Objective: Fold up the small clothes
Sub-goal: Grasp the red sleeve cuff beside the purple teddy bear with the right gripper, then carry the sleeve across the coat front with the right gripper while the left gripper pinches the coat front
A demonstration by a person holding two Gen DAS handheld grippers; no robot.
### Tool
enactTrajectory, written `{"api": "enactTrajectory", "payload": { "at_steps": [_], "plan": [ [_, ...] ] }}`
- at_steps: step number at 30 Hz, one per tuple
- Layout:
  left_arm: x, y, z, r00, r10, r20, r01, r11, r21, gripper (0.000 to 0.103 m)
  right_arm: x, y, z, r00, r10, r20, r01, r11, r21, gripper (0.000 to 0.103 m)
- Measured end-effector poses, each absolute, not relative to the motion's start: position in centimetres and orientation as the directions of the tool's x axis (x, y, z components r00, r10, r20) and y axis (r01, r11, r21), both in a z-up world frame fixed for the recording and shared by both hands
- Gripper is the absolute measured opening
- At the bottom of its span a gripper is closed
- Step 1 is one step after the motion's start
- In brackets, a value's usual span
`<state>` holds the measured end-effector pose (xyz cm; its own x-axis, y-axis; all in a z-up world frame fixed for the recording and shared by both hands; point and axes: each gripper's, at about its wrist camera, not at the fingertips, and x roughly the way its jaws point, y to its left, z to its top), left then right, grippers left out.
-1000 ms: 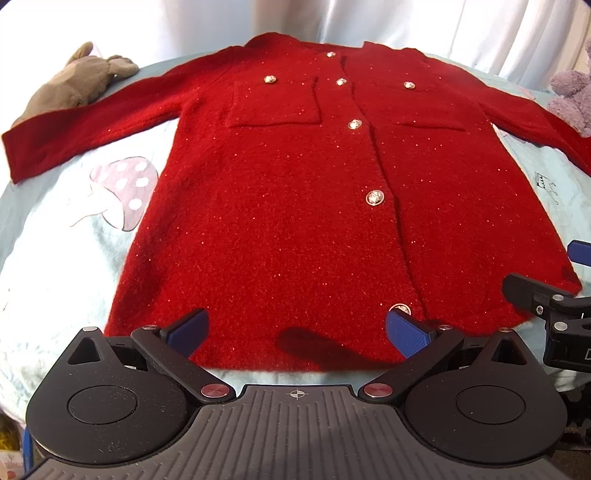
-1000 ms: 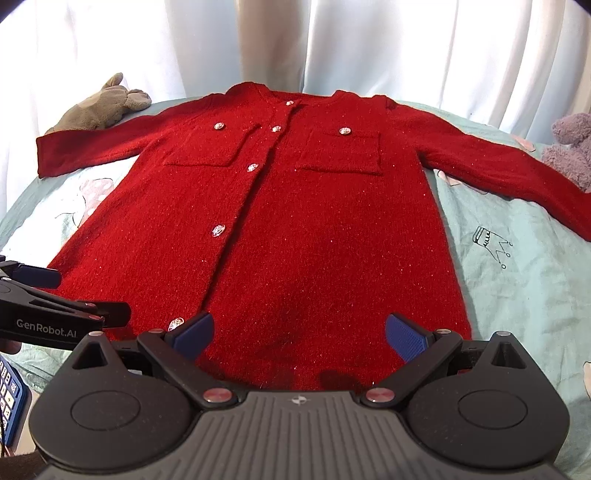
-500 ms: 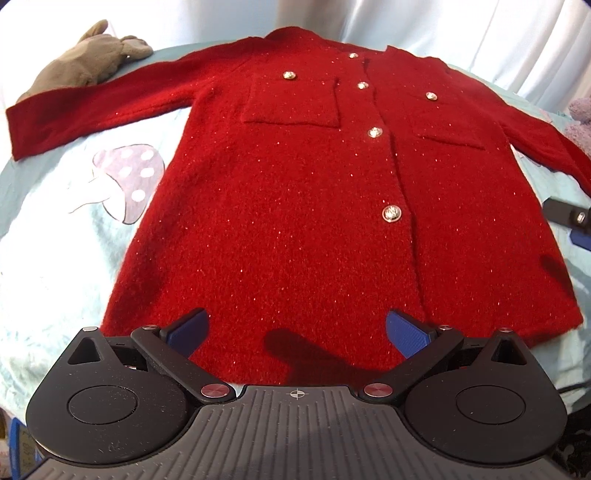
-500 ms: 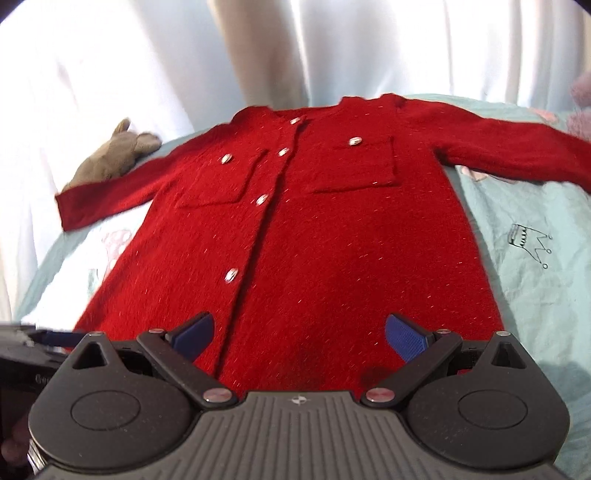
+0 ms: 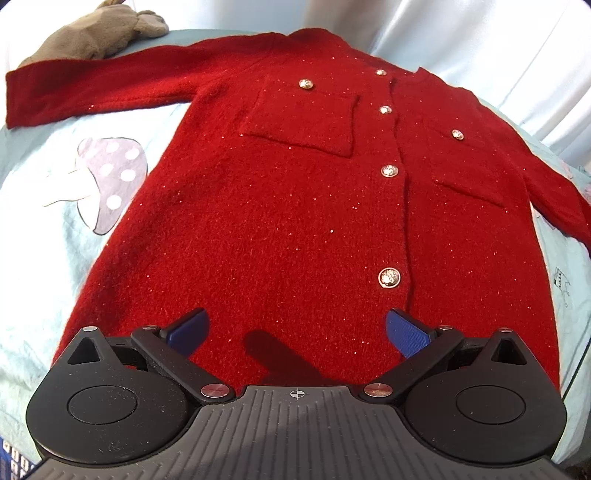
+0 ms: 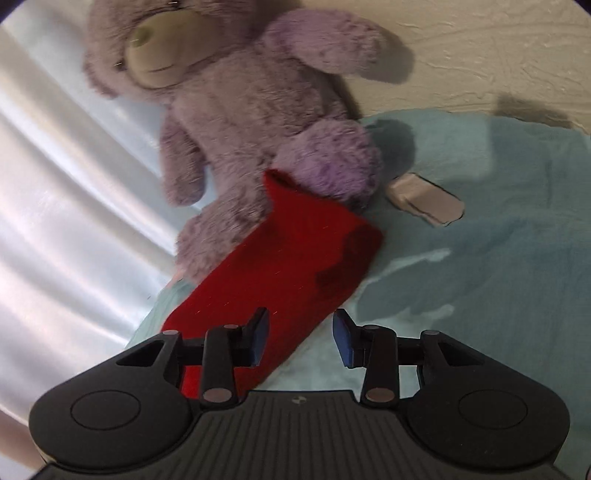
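The red cardigan (image 5: 295,206) is lying flat and front-up on the pale blue sheet (image 5: 40,236), its gold buttons (image 5: 389,277) running up toward 12 o'clock; the left gripper (image 5: 295,328) is hovering over the hem with its blue-padded fingers (image 5: 186,328) spread wide and holding nothing, the cloth filling the gap between them; one sleeve is stretching out toward 10 o'clock, ending just beside a grey-brown plush toy (image 5: 96,35). In the right wrist view the right gripper (image 6: 301,338) is standing partly open and empty; the red sleeve (image 6: 284,266) is lying under its left finger and running up toward 12 o'clock, the cuff touching a purple teddy bear (image 6: 243,96); a small grey patch (image 6: 424,201) is showing on the sheet at 2 o'clock.
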<state>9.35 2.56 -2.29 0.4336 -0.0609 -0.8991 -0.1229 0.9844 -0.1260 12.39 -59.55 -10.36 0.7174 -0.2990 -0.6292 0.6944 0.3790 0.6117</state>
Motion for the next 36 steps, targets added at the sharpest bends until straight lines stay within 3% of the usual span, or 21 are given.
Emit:
{"api": "enactTrajectory", "payload": {
  "at_steps": [6,8,11,13,17,22,25,31,36],
  "plan": [
    [10.3,3.0,-2.6,0.433,-0.064,-0.899,-0.136,0.981,-0.135,0.103,13.5,-61.5,-11.7,0.745,-0.352,-0.567,0.664,0.310,0.680,0.034],
    [10.9,3.2,-2.7,0.431,-0.067,-0.900,-0.142,0.980,-0.141,0.103,14.2,-62.0,-12.0,0.736,-0.361,-0.574,0.674,0.302,0.674,0.014],
    [12.0,3.4,-2.8,0.431,-0.068,-0.900,-0.152,0.978,-0.146,0.103,14.3,-61.4,-10.4,0.726,-0.391,-0.566,0.686,0.350,0.638,0.009],
    [12.7,3.4,-2.8,0.434,-0.083,-0.897,-0.149,0.975,-0.163,0.103,14.7,-59.4,-7.7,0.719,-0.442,-0.535,0.694,0.476,0.540,0.009],
    [13.8,3.1,-2.5,0.463,-0.098,-0.881,-0.131,0.975,-0.177,0.103,16.5,-52.2,-1.0,0.793,-0.479,-0.375,0.595,0.741,0.312,0.008],
    [15.0,3.1,-2.4,0.495,-0.131,-0.859,-0.129,0.967,-0.221,0.103,19.3,-40.2,3.6,0.928,-0.310,-0.208,0.331,0.940,0.076,0.008],
    [15.3,3.5,-2.4,0.513,-0.128,-0.849,-0.138,0.964,-0.229,0.103,20.6,-33.0,3.6,0.968,-0.192,-0.159,0.187,0.981,-0.046,0.008],
    [16.4,5.4,-1.6,0.558,-0.146,-0.817,-0.172,0.943,-0.285,0.103,22.1,-20.4,-1.6,0.965,0.038,-0.259,-0.090,0.977,-0.194,0.008],
    [19.1,5.7,-0.9,0.597,-0.210,-0.775,-0.125,0.929,-0.348,0.103,21.8,-13.7,-7.1,0.901,0.131,-0.413,-0.252,0.934,-0.254,0.009]
  ]
}}
